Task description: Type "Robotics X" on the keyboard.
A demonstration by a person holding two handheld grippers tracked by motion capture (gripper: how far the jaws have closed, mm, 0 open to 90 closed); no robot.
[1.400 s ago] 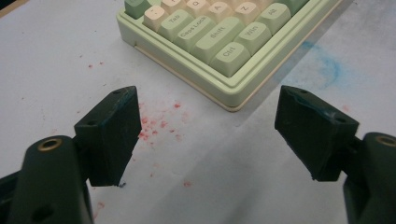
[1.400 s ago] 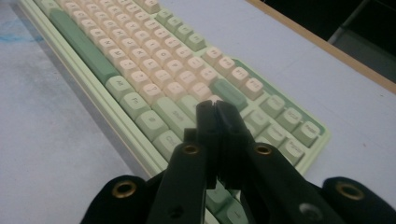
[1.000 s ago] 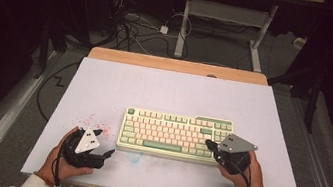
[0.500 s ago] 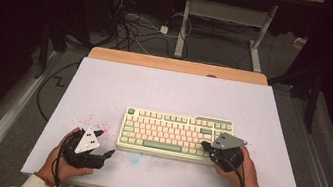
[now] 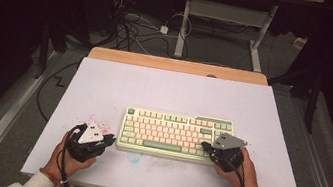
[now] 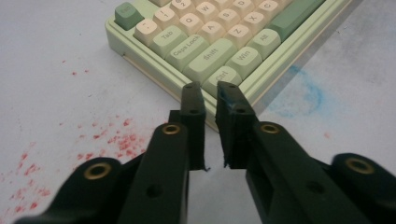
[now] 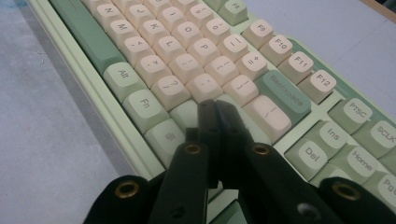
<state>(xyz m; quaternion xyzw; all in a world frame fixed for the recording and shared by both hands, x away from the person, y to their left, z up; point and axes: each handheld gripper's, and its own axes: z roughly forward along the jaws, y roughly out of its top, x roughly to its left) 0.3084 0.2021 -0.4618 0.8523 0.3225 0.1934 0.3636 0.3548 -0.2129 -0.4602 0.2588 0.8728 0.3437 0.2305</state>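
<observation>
The keyboard (image 5: 175, 134) lies near the front of a white table (image 5: 175, 92) stained red and blue; keys read Ctrl, Shift, Backspace. The left gripper (image 6: 210, 91), jaws just closing on nothing, nears its corner. The right gripper (image 7: 215, 109), closed, rests over the keys. Cables (image 5: 135, 23) cross the dark floor

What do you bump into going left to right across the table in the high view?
Red speckles → left gripper → keyboard → right gripper.
</observation>
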